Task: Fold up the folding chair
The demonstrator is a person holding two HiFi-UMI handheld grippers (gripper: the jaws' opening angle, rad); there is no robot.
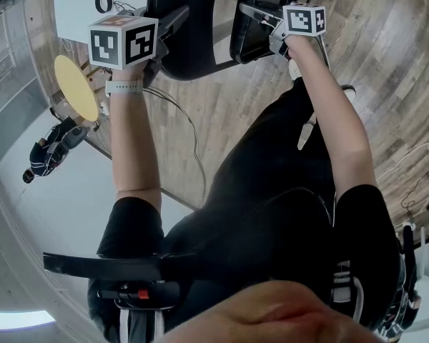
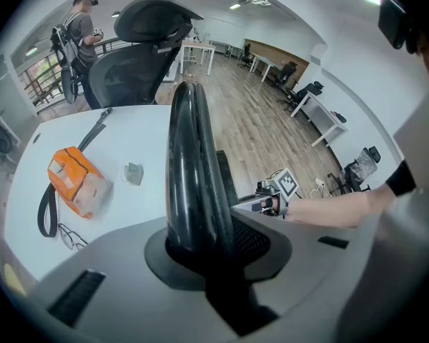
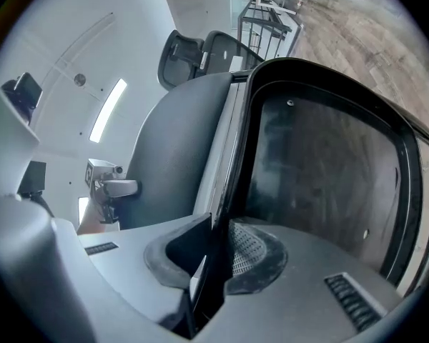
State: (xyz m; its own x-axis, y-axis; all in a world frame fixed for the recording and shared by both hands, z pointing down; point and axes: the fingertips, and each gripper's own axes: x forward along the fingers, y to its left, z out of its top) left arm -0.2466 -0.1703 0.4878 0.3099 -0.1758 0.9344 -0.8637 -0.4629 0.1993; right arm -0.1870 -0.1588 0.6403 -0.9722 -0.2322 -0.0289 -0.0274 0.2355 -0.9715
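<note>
The black folding chair stands in front of me at the top of the head view, its backrest on the left and its seat on the right. My left gripper points steeply down and is shut on the backrest's top rim, which runs up between the jaws. My right gripper lies level and is shut on the thin edge of the seat; that edge passes between its pads. Each gripper shows in the other's view: the right gripper, the left gripper.
A white table behind the chair carries an orange bag, glasses and a small grey object. An office chair and a person are beyond it. A yellow disc and a cable are on the wooden floor.
</note>
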